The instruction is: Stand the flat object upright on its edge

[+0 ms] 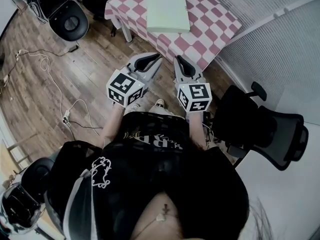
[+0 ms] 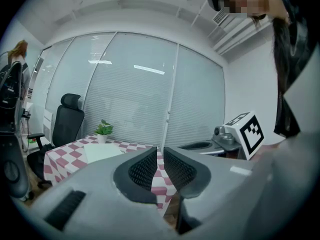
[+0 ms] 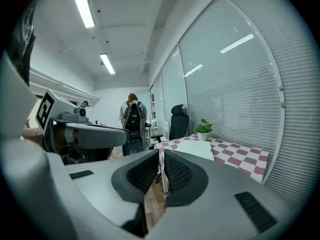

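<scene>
Left gripper (image 1: 156, 57) and right gripper (image 1: 178, 60) are closed and empty. At twelve o'clock the flat object (image 1: 167, 11) lies untouched on the table (image 1: 215, 29); the task looks not yet begun.

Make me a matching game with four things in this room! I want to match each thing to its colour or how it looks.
Things:
1. flat object
2. tablecloth
3. plant
4. office chair

Colour or look:
A. black
B. small and leafy
C. pink and white checks
D. pale green, lying flat

Right pairs: 1-D, 2-C, 3-B, 4-A.
</scene>
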`<action>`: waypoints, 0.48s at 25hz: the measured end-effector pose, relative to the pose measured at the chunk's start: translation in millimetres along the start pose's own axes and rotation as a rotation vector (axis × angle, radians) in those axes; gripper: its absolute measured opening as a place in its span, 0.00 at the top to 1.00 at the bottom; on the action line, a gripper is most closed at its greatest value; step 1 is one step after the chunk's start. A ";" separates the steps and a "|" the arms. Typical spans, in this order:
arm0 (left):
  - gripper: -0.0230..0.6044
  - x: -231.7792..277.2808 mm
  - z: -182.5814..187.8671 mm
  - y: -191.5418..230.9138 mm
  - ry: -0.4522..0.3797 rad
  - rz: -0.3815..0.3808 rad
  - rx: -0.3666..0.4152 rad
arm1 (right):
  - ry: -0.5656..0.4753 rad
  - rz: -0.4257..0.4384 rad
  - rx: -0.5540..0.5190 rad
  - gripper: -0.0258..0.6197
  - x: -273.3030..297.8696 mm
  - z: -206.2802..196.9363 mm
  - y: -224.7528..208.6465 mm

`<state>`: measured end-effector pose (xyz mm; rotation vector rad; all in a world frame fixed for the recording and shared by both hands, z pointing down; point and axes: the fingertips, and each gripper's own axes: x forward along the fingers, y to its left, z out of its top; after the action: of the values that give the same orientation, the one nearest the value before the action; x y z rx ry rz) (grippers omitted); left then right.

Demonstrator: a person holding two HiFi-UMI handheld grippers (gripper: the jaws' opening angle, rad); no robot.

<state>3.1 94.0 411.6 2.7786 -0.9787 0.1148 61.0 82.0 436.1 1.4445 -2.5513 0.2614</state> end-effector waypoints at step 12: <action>0.88 46.0 1.4 1.0 0.004 0.063 -0.007 | 0.018 0.064 0.002 0.91 6.0 -5.2 -46.0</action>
<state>38.3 64.8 416.7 2.7404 -1.0643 0.1258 97.9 55.0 445.2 1.3560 -2.5869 0.2853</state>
